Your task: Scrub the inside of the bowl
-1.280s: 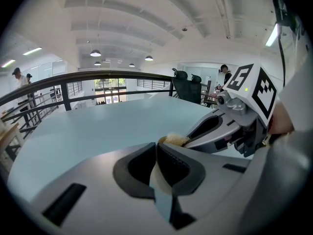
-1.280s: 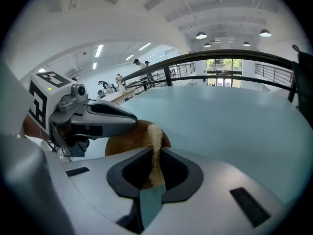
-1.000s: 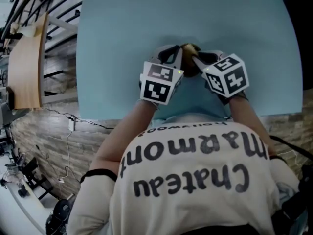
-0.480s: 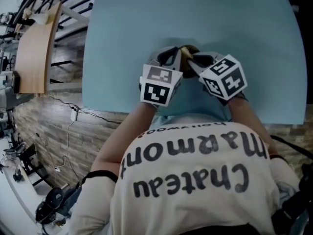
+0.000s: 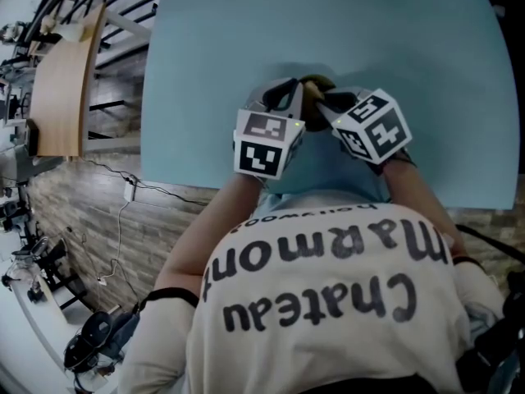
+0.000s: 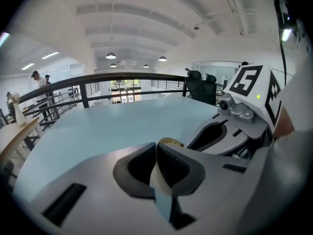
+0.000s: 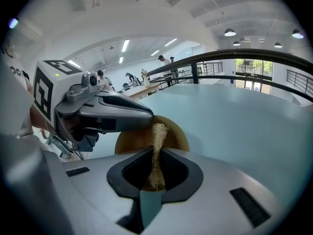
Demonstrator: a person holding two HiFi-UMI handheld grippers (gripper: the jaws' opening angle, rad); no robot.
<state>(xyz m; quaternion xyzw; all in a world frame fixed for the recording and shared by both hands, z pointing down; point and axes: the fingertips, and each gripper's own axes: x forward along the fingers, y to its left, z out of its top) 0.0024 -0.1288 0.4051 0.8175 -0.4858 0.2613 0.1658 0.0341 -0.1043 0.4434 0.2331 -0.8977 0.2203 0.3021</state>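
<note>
On the pale blue table (image 5: pixel 246 56), close in front of the person, a small round tan bowl (image 7: pixel 177 131) sits between the two grippers. The left gripper (image 6: pixel 157 169) is clamped on the bowl's rim. The right gripper (image 7: pixel 156 173) pinches a straw-coloured fibrous scrubber (image 7: pixel 158 138), and the scrubber's frayed end reaches over the bowl's inside.

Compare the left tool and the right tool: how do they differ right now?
The left tool pinches the bowl by its thin rim; the right tool pinches a fibrous scrubber. The left tool sits at the bowl's left side, the right tool at its right. Both are shut.
</note>
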